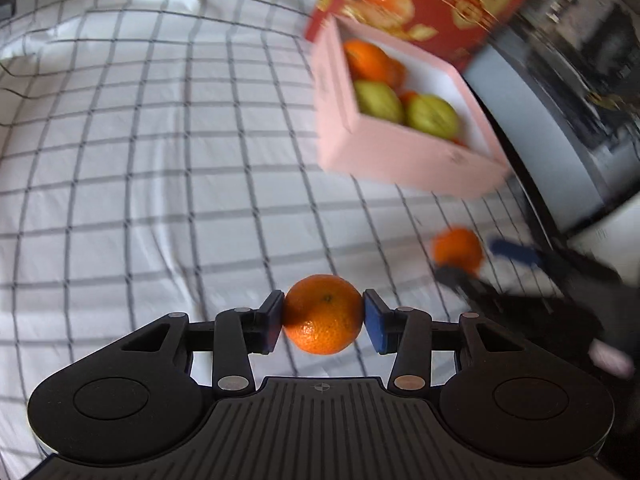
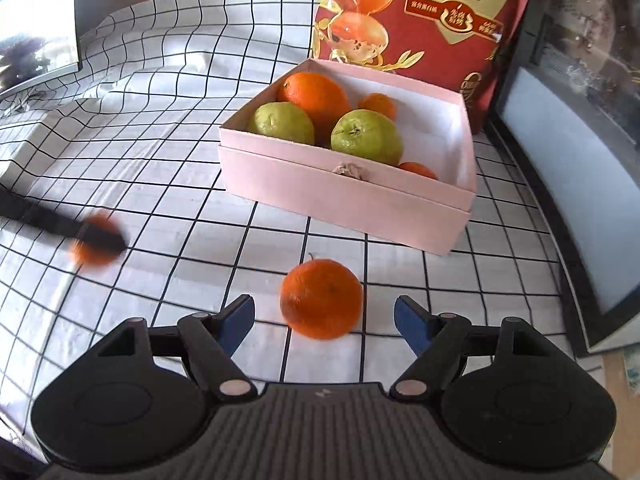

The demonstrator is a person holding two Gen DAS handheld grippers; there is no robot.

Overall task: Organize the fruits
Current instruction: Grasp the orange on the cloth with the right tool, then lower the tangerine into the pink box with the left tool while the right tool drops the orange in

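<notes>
My left gripper (image 1: 323,318) is shut on a mandarin (image 1: 322,313) and holds it above the checked cloth; it shows blurred in the right wrist view (image 2: 96,240). My right gripper (image 2: 324,322) is open, its blue pads either side of a second mandarin (image 2: 321,298) that lies on the cloth. In the left wrist view that mandarin (image 1: 458,249) sits between the right gripper's fingers (image 1: 516,252). A pink box (image 2: 344,196) stands beyond, holding a large orange (image 2: 316,94), two green fruits (image 2: 366,136) and small mandarins. The box also shows in the left wrist view (image 1: 400,152).
A red printed bag (image 2: 420,20) stands behind the box. A dark-framed panel (image 2: 568,184) runs along the right edge. The white checked cloth (image 2: 160,128) lies wrinkled, with a raised fold at far left.
</notes>
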